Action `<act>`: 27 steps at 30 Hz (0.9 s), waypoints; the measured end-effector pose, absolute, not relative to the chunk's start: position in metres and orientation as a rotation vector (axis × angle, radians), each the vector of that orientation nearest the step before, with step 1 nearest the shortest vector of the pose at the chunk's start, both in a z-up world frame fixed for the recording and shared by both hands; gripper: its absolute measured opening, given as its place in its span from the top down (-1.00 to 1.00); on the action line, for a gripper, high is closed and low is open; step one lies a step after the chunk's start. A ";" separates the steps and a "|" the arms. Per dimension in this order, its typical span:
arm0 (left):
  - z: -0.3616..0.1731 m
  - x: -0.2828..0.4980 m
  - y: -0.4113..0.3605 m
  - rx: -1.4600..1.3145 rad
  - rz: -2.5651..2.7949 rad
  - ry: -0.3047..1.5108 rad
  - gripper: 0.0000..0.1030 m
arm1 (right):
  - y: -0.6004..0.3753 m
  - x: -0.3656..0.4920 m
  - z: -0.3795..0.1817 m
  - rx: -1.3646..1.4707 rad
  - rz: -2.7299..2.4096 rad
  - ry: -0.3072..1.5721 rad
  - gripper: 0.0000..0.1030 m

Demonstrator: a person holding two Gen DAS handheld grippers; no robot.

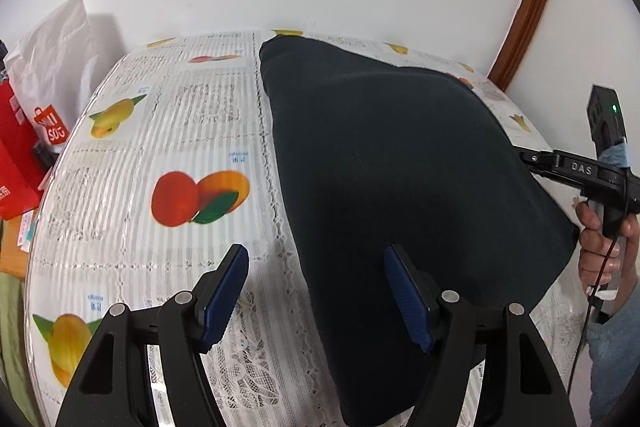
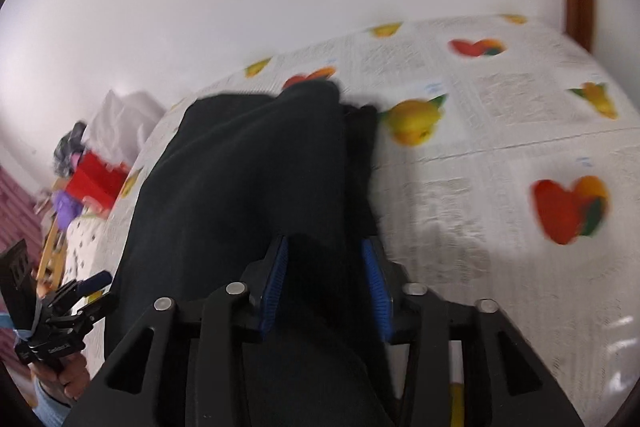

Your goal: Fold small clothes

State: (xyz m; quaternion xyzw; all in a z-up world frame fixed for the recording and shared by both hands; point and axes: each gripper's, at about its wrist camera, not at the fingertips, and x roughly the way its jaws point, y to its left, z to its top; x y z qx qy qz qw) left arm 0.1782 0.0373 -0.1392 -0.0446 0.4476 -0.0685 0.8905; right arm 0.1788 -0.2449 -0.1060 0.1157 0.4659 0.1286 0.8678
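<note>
Dark navy soft fabric garment (image 1: 400, 187) lies on the fruit-printed lace worktop (image 1: 160, 131), filling the frame's centre-right. The right hand-held gripper (image 2: 326, 279) is clamped on its bunched edge, probably to carry a fold across; the left hand-held gripper (image 1: 316, 299) stands apart, empty, beside the lower edge.

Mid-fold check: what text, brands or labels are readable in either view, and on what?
"DAS": black right tool's arm.
"UNI", with a second row beneath too warped to read: red logo on white paper bag.
Blue captions on fruit-print tablecloth: too blurred.
White marks on red bag: cut off.
</note>
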 end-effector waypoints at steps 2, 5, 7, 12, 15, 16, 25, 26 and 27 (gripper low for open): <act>-0.141 0.179 0.037 -0.095 -0.133 0.940 -0.35 | -0.244 0.179 -0.099 0.199 0.287 0.931 0.90; -0.141 0.177 0.035 -0.092 -0.143 0.945 -0.37 | -0.265 0.172 -0.085 0.271 0.269 0.835 0.91; -0.140 0.175 0.033 -0.081 -0.147 0.940 -0.37 | -0.268 0.173 -0.092 0.291 0.230 0.859 0.91; -0.136 0.161 0.033 -0.073 -0.146 0.923 -0.36 | -0.262 0.154 -0.084 0.211 0.096 0.841 0.85; -0.137 0.144 0.036 -0.077 -0.178 0.922 -0.36 | -0.264 0.130 -0.075 0.191 0.079 0.814 0.79; -0.138 0.138 0.037 -0.079 -0.195 0.920 -0.36 | -0.261 0.118 -0.072 0.166 0.082 0.811 0.68; -0.157 0.097 0.018 0.024 -0.266 0.953 -0.35 | -0.244 0.047 -0.084 -0.007 0.085 0.795 -0.03; -0.160 0.097 0.014 0.034 -0.256 0.960 -0.34 | -0.245 0.043 -0.086 -0.003 0.067 0.796 -0.03; -0.163 0.098 0.012 0.038 -0.250 0.964 -0.33 | -0.247 0.040 -0.088 0.006 0.053 0.801 -0.03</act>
